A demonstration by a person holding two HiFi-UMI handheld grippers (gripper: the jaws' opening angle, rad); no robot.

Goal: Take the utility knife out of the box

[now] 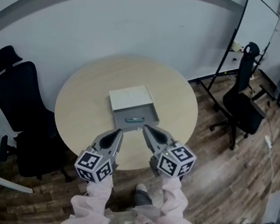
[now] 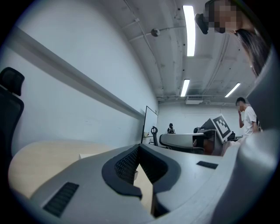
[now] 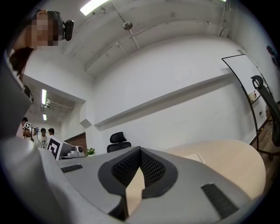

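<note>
Knife (image 1: 135,119) in box (image 1: 127,99) on table (image 1: 79,104)

We find the round table (image 1: 77,104) evenly lit in cool, rather flat light, with only faint, soft shadows around it. High above the table, ceiling strip lamps (image 2: 189,30) glare white in both gripper views. All three views bend strongly and darken toward their rims. What lies closest to the lenses looks soft, and the room beyond the table is grainy.

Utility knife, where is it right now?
In the head view the utility knife lies inside the open box on the table, just beyond the left gripper and right gripper.
</note>
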